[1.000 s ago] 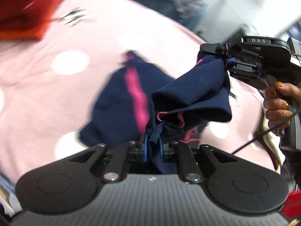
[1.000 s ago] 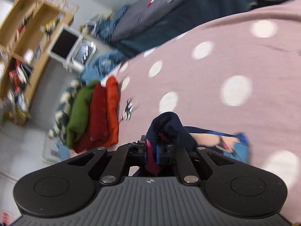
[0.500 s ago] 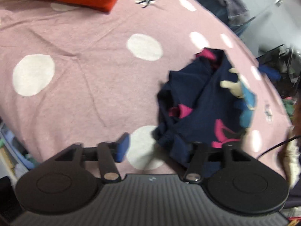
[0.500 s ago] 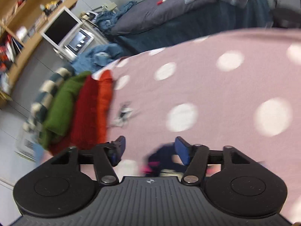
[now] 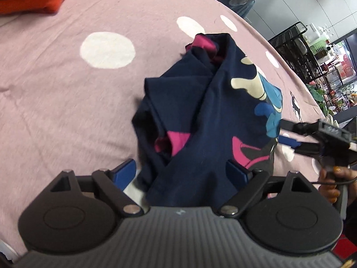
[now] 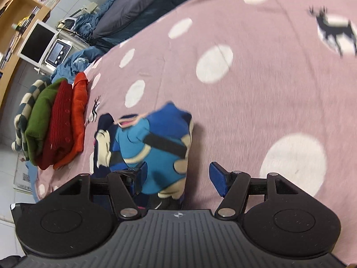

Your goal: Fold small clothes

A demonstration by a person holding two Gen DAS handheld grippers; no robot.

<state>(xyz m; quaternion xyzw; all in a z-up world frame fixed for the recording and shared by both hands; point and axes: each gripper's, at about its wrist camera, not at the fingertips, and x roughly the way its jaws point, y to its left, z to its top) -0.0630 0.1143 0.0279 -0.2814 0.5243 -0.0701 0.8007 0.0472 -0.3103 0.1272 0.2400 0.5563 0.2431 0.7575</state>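
Left gripper point(image 5: 180, 169) and right gripper point(image 6: 176, 176) jaws just opened wide, gripping nothing — navy garment point(image 5: 207, 120) lies crumpled between them; folded stack point(image 6: 53, 122) at 10 o'clock.

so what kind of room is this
Most likely a bedroom at home: a pink spotted bedspread serves as the folding surface, a second bed stands behind it, and wooden shelves with a monitor line the wall.

A lived-in bedroom at home: a pink dotted bedspread point(image 6: 256, 93) fills the view, folded sweaters point(image 6: 53, 125) stacked at nine o'clock, a second bed with grey bedding point(image 6: 133, 6) at eleven, wooden shelves point(image 6: 13, 33) and a monitor point(image 6: 36, 42) at ten.
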